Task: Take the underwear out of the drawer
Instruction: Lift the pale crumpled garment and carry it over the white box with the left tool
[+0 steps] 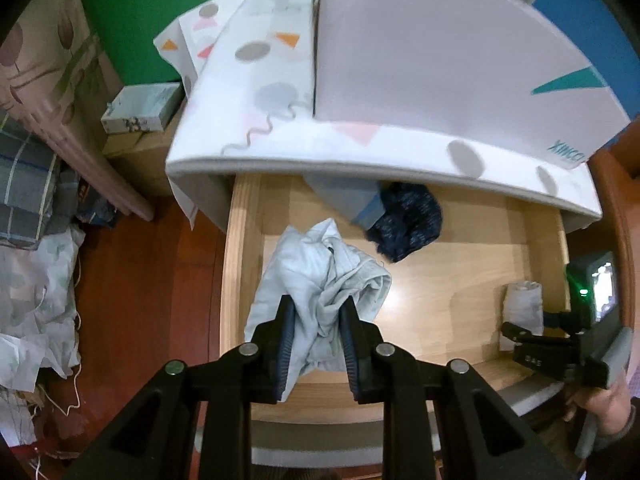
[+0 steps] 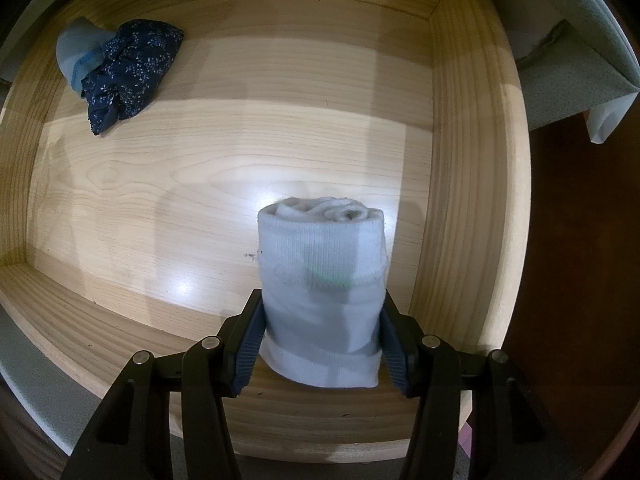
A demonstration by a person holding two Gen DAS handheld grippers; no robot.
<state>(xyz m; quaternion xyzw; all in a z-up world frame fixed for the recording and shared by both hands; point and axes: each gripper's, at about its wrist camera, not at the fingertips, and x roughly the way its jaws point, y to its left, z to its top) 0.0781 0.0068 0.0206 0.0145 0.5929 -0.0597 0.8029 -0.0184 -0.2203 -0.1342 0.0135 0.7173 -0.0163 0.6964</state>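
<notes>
Underwear, a crumpled pale-blue cotton garment [image 1: 320, 280], hangs pinched in the left tongs [image 1: 318, 308] above the wooden drawer [image 1: 240, 240]; right tongs [image 2: 320, 320] clamp a rolled white piece [image 2: 320, 264]. Extraction under way; next, clear the rim.

a patterned mattress [image 1: 280, 92], a small box [image 1: 140, 108], perhaps crumpled bedding [image 1: 36, 300].

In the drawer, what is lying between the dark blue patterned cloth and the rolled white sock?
Nothing: in the right wrist view, only bare light wooden drawer floor separates the dark blue patterned cloth from the rolled white sock.
</notes>
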